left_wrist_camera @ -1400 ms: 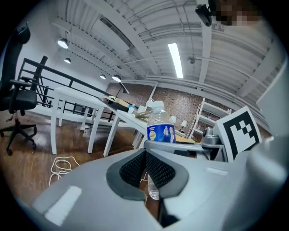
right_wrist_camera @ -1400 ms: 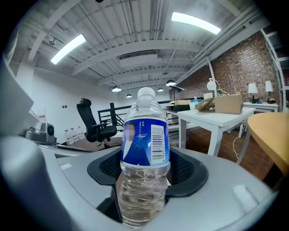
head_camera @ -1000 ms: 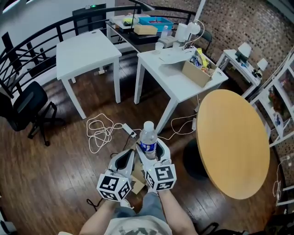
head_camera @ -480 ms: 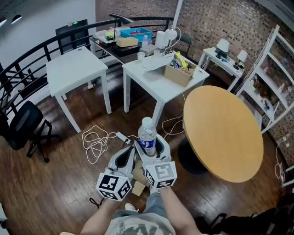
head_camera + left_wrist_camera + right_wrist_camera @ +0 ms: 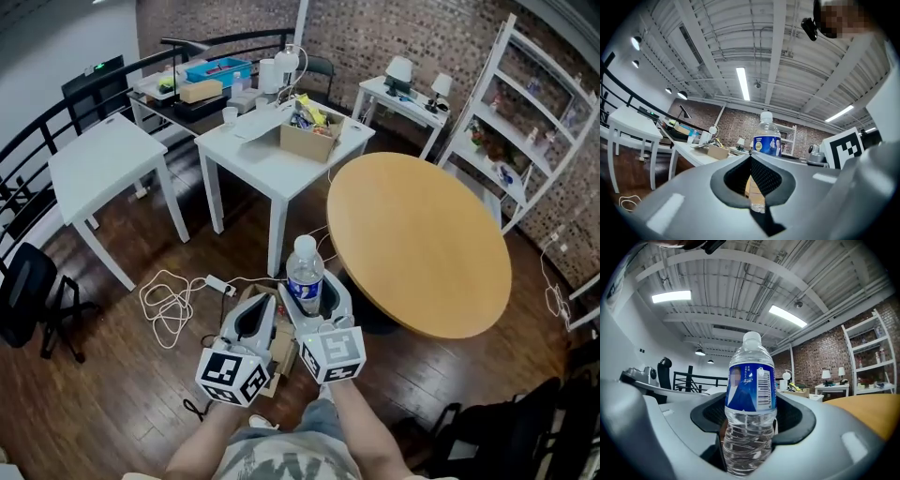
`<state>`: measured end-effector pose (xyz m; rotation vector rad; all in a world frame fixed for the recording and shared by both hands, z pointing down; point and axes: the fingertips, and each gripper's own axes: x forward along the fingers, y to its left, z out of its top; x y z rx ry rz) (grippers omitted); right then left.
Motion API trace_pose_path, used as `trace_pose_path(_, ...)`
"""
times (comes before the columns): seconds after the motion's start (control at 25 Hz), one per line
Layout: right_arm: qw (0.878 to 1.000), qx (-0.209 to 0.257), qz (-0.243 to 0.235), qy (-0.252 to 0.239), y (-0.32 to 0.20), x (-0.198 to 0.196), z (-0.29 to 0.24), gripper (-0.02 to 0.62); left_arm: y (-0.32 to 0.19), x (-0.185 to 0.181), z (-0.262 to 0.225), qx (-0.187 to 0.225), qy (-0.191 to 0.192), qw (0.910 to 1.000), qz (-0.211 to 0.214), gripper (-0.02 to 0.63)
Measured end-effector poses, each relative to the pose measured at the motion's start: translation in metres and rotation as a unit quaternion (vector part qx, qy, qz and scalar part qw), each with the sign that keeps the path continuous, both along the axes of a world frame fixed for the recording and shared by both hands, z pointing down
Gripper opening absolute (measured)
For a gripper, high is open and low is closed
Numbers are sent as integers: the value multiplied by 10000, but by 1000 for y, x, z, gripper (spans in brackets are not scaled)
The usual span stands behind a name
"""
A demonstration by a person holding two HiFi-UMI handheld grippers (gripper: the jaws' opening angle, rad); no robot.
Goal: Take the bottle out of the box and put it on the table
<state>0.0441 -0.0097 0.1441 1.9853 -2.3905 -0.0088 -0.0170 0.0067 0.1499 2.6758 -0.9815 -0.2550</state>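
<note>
Your right gripper (image 5: 315, 300), at the lower middle of the head view, is clamped on the water bottle (image 5: 304, 273). The right gripper view shows its two dark pads pressed against the clear ribbed body just under the blue label, with the bottle upright and its white cap on top. The bottle is in the air above the dark wooden floor (image 5: 112, 394), near the left edge of the round wooden table (image 5: 422, 244) and touching neither. Your left gripper (image 5: 254, 322) sits just left of the right one with its jaws closed together and nothing between them; its own view sees the bottle standing beyond the tips. Brown cardboard (image 5: 279, 356) shows on the floor beneath both grippers, and a white cable (image 5: 169, 305) lies coiled to the left.
</note>
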Motion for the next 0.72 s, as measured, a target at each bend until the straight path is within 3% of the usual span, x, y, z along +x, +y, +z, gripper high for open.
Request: trace_pose_path(0.72,9913,128,1313,-18,49,211,-20,290,27,206,-16,116,-87,9929,1181,0)
